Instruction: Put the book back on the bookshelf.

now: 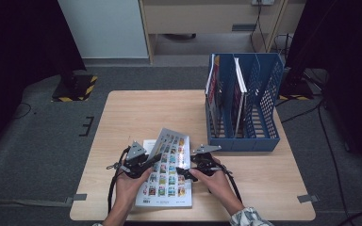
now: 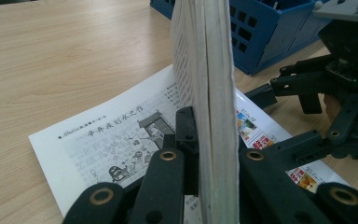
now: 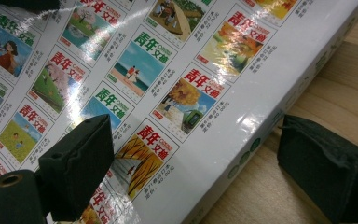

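**Two grippers, one magazine half-lifted**

Left gripper (image 2: 200,158) is clamped on the raised edge of the magazine (image 1: 167,169), which lies at the table's (image 1: 132,108) near edge. Right gripper (image 3: 191,172) straddles the spine, jaws apart — not gripping. Next, I judge, comes standing it upright for the blue file rack (image 1: 245,101) — books already fill some slots.

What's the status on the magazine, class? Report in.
Left gripper shut on lifted pages. Right gripper open, straddling the magazine edge. Nothing in the way.
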